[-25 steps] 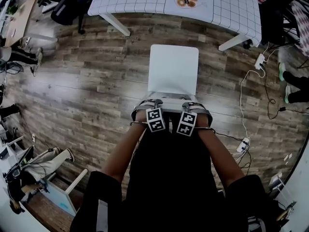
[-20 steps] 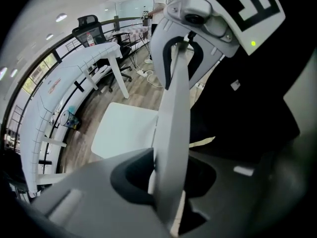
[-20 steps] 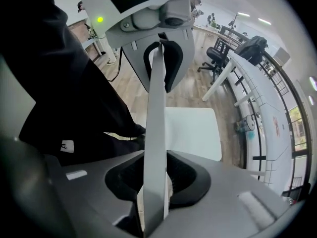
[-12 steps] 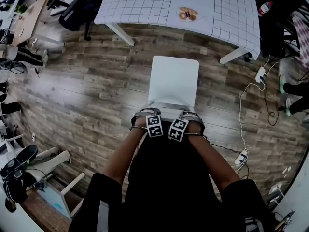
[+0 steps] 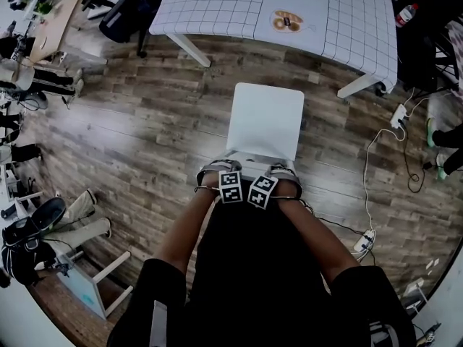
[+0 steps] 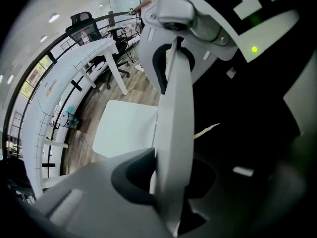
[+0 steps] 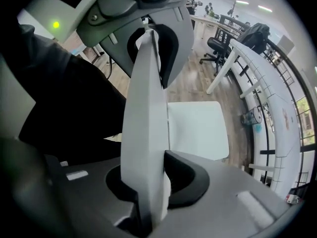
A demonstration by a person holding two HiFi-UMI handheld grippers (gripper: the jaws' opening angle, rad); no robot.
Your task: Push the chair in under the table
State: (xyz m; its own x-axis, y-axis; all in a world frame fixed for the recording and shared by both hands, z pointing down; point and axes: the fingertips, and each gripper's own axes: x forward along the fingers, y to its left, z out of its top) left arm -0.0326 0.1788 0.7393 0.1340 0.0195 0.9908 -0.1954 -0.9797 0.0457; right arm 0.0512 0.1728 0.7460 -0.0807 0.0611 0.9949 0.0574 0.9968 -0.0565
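Note:
A white chair stands on the wood floor, its seat (image 5: 266,120) facing the white grid-patterned table (image 5: 217,6), a short gap off its near edge. My left gripper (image 5: 215,169) and right gripper (image 5: 283,170) sit side by side on the top of the chair's backrest (image 5: 249,157). Both jaws have just been closing, with the backrest between them. In the left gripper view the backrest (image 6: 176,133) runs through the left gripper (image 6: 168,128), and the pads press on it. In the right gripper view the right gripper (image 7: 148,118) clamps the backrest (image 7: 146,148) the same way, with the seat (image 7: 198,128) beyond.
A plate-like item (image 5: 287,22) lies on the table. Cables and power strips (image 5: 365,238) trail over the floor at right. Black office chairs (image 5: 126,13) stand at the upper left. People's legs and shoes (image 5: 43,223) line the left side, beside a small stool (image 5: 98,288).
The two marker cubes have drawn closer together on the backrest. The whole view has shifted slightly, so chair and table sit a little lower and further right.

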